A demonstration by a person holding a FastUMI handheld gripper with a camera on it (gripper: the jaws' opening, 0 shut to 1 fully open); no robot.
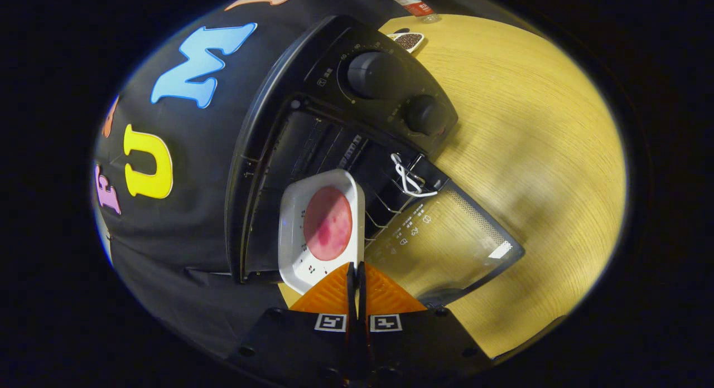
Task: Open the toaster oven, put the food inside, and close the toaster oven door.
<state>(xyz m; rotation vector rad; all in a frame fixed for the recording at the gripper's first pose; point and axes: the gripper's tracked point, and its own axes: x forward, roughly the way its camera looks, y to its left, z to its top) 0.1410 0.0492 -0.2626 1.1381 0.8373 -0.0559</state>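
Fingers [357, 276] pinch the tray's [295, 248] near rim; the oven [312, 154] cavity lies straight ahead, its door [446, 248] dropped open alongside.

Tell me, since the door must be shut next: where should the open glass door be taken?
While the hand-held gripper is shut on the white plate, the glass door hangs open. Best taken at its outer free edge, from beneath, probably: that edge lies farthest from the toaster oven.
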